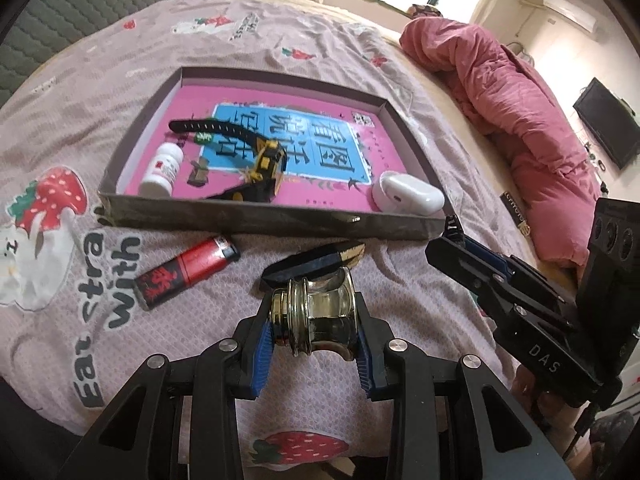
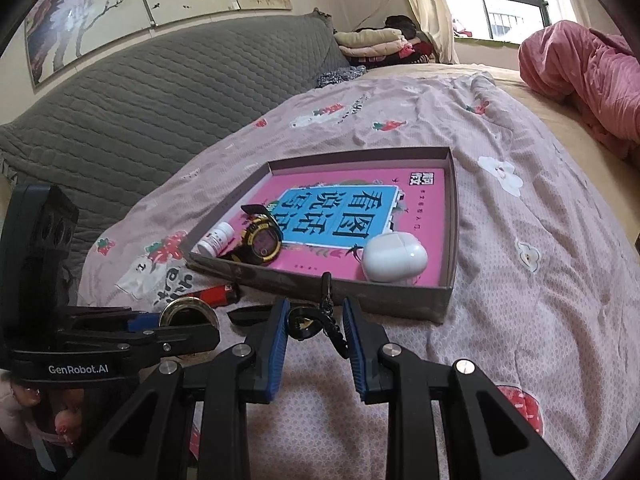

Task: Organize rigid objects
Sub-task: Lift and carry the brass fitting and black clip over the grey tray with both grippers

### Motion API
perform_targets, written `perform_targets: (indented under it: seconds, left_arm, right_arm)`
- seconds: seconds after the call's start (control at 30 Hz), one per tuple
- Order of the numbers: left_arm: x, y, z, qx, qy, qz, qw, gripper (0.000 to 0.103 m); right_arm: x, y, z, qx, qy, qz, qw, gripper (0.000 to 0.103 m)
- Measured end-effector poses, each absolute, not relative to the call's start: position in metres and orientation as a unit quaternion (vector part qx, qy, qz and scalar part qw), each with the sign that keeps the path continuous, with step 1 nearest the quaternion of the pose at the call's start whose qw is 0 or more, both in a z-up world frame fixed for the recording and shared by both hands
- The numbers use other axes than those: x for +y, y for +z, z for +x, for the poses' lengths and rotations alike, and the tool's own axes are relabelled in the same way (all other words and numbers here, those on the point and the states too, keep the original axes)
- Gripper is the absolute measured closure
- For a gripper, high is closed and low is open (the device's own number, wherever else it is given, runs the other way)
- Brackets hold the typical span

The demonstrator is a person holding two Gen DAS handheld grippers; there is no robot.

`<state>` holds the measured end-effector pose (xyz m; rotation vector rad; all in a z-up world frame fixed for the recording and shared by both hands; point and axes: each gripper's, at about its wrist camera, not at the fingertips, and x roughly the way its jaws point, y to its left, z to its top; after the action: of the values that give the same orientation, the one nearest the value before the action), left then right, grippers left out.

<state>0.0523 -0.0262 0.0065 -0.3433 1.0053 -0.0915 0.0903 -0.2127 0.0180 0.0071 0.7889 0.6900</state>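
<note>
My left gripper [image 1: 315,316] is shut on a small gold-and-glass bottle [image 1: 320,322] held sideways just above the bedspread; in the right wrist view the bottle [image 2: 188,312] shows as a gold ring at that gripper's [image 2: 176,322] tip. My right gripper [image 2: 316,324] is shut on a black key clip with a ring [image 2: 304,322]; in the left wrist view that gripper [image 1: 452,234] hovers near the box's front right corner. The shallow brown box [image 1: 260,220] holds a pink book, a black-and-yellow watch [image 1: 266,160], a white pill bottle [image 1: 162,170] and a white earbud case [image 1: 408,196].
A red lighter [image 1: 188,270] and a dark flat object with a gold tip [image 1: 312,266] lie on the pink bedspread just before the box. A pink quilt [image 1: 520,120] is bunched at the right. A grey quilted headboard [image 2: 140,92] stands beyond the bed.
</note>
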Motion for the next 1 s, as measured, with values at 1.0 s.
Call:
perform_targets:
  seconds: [1.0]
  left_arm:
    - [0.003, 0.028, 0.054, 0.427, -0.014, -0.149, 0.892, 0.068]
  right_arm:
    - [-0.202, 0.035, 0.086, 0.338, 0.335, 0.002, 0.880, 0.075]
